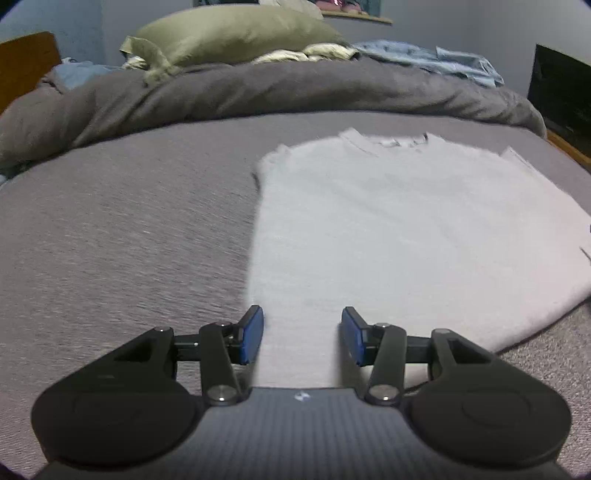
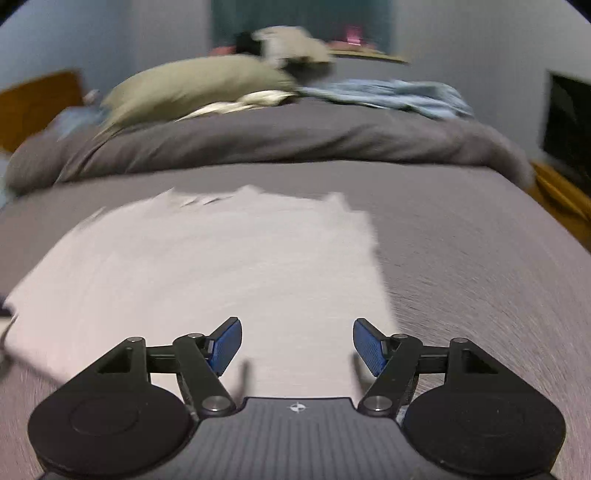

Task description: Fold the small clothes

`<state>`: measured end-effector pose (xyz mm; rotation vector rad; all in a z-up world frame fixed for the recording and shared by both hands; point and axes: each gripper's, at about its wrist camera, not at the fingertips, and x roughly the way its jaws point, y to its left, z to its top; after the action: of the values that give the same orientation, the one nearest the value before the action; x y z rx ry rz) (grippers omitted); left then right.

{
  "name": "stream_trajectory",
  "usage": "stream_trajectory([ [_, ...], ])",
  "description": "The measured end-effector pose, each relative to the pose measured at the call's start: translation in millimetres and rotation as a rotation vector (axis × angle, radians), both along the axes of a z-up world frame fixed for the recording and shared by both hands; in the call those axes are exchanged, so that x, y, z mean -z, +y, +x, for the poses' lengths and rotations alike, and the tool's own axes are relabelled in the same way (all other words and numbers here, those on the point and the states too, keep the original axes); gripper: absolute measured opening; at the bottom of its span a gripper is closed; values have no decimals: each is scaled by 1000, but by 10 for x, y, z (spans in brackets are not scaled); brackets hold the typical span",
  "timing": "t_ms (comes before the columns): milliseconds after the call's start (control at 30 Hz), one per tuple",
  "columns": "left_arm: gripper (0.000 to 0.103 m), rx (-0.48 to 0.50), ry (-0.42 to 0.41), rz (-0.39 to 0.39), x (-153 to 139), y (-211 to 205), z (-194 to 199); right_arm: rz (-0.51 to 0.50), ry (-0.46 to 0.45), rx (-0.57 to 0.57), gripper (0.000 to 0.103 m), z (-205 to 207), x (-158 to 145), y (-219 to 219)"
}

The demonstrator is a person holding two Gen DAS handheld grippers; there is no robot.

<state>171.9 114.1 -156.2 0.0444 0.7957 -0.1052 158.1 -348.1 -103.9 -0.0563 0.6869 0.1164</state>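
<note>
Shirt: a pale grey T-shirt (image 1: 406,229) lies flat on the bed (image 1: 129,240), neckline at the far end, hem towards the cameras. In the left wrist view its left sleeve appears folded in, so that side runs as a straight edge. The same shirt (image 2: 221,266) fills the lower left of the right wrist view.

Left tongs: the left tongs (image 1: 302,334) stand apart, blue pads (image 1: 253,334) facing each other across a clear gap. Nothing is gripped. They hang over the hem end of the shirt at its left edge, and the left pad sits about on the line where cloth meets sheet.

Right tongs: the right tongs (image 2: 297,345) are spread wider, with nothing between the pads (image 2: 369,347). They are over the hem end near the shirt's right edge. This view is smeared, so whether the tips touch the cloth cannot be told.

Bed: grey sheet under the shirt, bare on both sides of it.

Duvet: a dark grey duvet (image 1: 258,88) is bunched across the far end of the bed, well apart from the shirt.

Pillow: an olive green pillow (image 1: 236,33) rests on the duvet.

Blue cloth: crumpled light blue fabric (image 1: 436,59) lies on the duvet, right of the pillow.
</note>
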Motion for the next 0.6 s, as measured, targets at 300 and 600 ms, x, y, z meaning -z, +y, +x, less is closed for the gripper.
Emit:
stream_trajectory([
  [300, 69, -36, 37, -27, 271, 151, 40, 4, 81, 40, 70, -108, 355, -234],
  [600, 72, -62, 19, 6, 130, 71, -51, 17, 79, 72, 84, -105, 246, -212],
])
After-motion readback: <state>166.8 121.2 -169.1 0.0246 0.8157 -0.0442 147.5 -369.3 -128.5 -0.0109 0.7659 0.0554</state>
